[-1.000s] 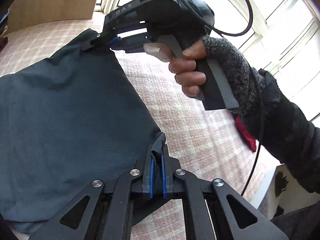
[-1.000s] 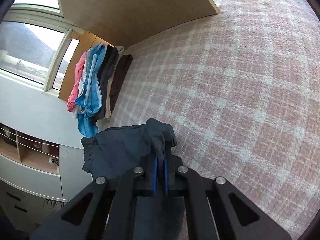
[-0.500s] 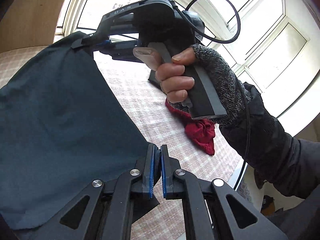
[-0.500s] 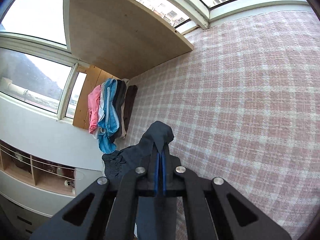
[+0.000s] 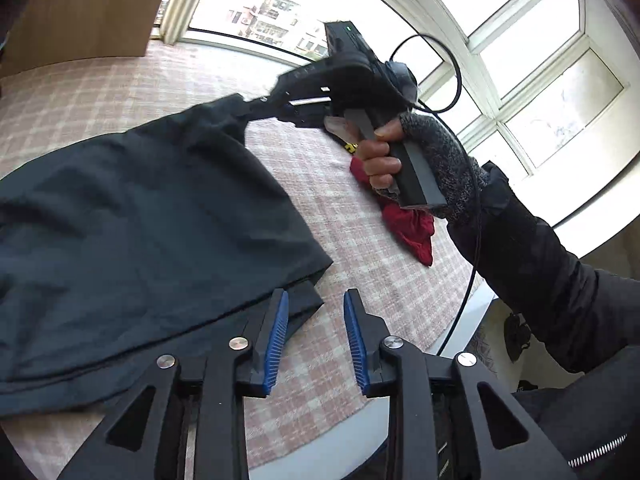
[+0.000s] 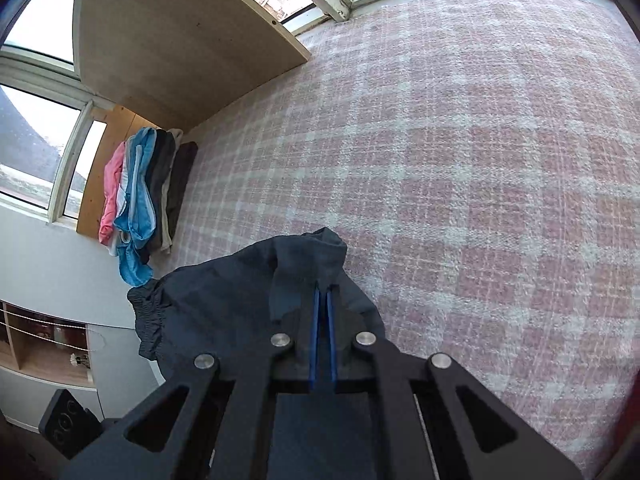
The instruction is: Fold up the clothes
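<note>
dark blue-grey cloth, the garment (image 5: 132, 216), has just slipped free of your left gripper (image 5: 314, 340): half a second ago that corner was pinched tight, and now the jaws have been opening, with the hem lying just beside the left blue pad and nothing between the two. that looks like a deliberate let-go, so you've probably laid this corner where the fold wants it, on the pink checked blanket (image 5: 352, 280).

your right gripper (image 6: 323, 312) is another story. its pads are pressed together on a bunched corner of the garment, which humps up over the fingertips and trails back toward you, elastic waistband sagging off to the left. from the left camera that corner is held up off the blanket, so the cloth slopes down from it to the released edge.

my read: the fold is only half set. a red cloth (image 5: 412, 228) lies on the blanket beneath your right hand (image 5: 380, 160), close enough to snag.
</note>
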The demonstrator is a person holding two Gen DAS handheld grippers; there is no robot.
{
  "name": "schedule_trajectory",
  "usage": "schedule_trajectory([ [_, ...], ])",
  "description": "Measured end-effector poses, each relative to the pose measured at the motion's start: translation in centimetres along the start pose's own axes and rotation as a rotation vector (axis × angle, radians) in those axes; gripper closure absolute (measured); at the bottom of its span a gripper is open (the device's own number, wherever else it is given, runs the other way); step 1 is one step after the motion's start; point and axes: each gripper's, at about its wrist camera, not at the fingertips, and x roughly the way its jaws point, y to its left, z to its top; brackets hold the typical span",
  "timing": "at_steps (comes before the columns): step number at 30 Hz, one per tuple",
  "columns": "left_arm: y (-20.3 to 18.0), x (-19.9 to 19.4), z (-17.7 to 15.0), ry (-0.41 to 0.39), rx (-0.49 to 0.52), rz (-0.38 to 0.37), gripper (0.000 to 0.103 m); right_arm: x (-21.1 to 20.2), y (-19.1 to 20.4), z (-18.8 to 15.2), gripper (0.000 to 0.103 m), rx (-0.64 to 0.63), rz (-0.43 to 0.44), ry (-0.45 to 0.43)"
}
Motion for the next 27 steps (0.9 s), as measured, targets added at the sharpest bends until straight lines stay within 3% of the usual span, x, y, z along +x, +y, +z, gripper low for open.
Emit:
schedule_trajectory([
  [1, 2.3, -2.1, -0.4, -0.028, -0.037, 0.086, 0.054, -0.1, -0.3, -0.2, 0.097, -0.001, -0.008, 0.0],
  [3, 7.6, -5.8, -1.0, -0.077, -0.133, 0.263, 0.053, -0.5, -0.8, -0.5, 0.097, -0.006, -0.019, -0.008],
  [5, 14.2, -7.3, -1.2, -0.093, -0.299, 0.395, 0.054, -1.1, -1.2, -0.8, 0.097, -0.012, -0.029, -0.018],
  [7, 18.9, -7.2, -1.4, -0.084, -0.43, 0.379, 0.054, -1.7, -1.5, -1.1, 0.094, -0.019, -0.036, -0.024],
  [8, 19.5, -6.6, -1.3, -0.07, -0.441, 0.377, 0.054, -2.1, -1.8, -1.2, 0.092, -0.02, -0.042, -0.026],
  [10, 20.3, -5.3, -1.0, -0.043, -0.452, 0.381, 0.053, -2.5, -2.2, -1.4, 0.083, -0.026, -0.048, -0.028],
  [13, 21.0, -3.4, -0.5, -0.005, -0.446, 0.402, 0.052, -3.0, -2.4, -1.6, 0.083, -0.043, -0.07, -0.036],
  [15, 20.2, -1.7, -0.2, 0.031, -0.398, 0.465, 0.052, -3.3, -2.1, -1.9, 0.083, -0.068, -0.086, -0.044],
  [18, 19.0, -0.6, 0.1, 0.066, -0.333, 0.514, 0.076, -3.5, -1.3, -2.3, 0.083, -0.116, -0.113, -0.049],
  [23, 17.0, -2.6, 0.3, 0.014, -0.283, 0.506, 0.077, -3.1, -0.4, -3.1, 0.083, -0.164, -0.15, -0.043],
  [27, 15.5, -6.2, 0.2, -0.021, -0.225, 0.556, 0.077, -3.0, -0.3, -3.4, 0.083, -0.16, -0.142, -0.03],
])
